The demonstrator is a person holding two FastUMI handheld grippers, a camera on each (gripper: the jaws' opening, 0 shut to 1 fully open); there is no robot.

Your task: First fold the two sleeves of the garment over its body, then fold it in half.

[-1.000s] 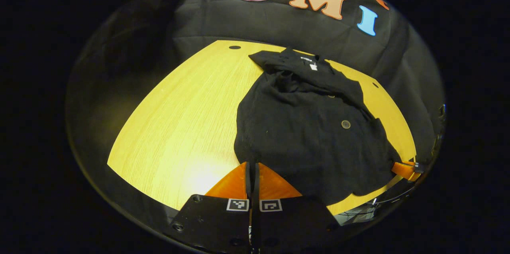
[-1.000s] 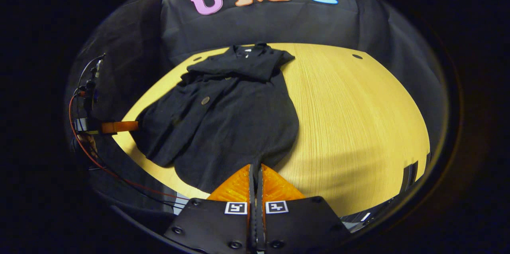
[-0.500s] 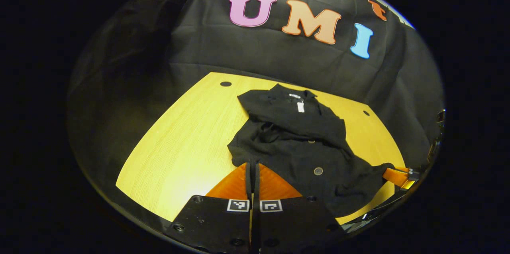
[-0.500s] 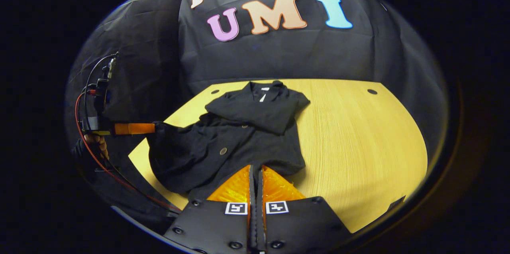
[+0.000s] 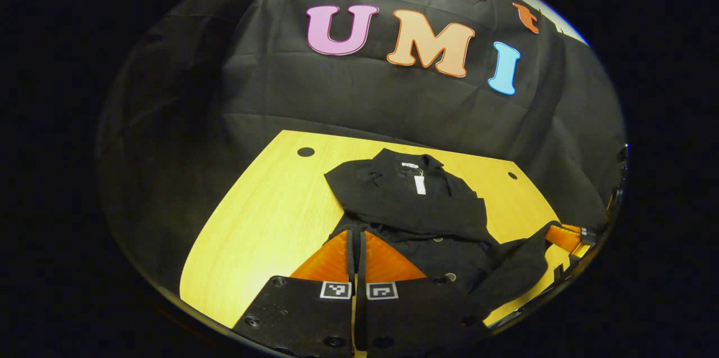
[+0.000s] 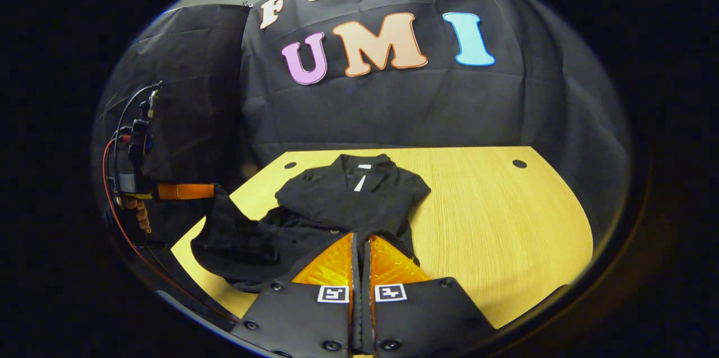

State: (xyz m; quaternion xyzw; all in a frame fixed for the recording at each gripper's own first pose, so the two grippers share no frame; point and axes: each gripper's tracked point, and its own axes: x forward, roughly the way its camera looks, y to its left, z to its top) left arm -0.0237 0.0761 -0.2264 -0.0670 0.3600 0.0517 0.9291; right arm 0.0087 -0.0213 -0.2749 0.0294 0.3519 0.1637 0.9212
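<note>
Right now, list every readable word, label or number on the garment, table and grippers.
Neck tag on the garment: white, too small to read.
Square markers on the left gripper and right gripper: black-and-white patterns, no words.
Table: none.

One garment (image 5: 415, 206), one table (image 5: 264, 217)

Left gripper (image 5: 355, 243) and right gripper (image 6: 360, 248) both closed, raised, level.

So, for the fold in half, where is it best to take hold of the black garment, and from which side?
Probably grip the garment at its two bottom hem corners, from the near edge of the table: the collar lies far and both sleeves are folded in.
</note>
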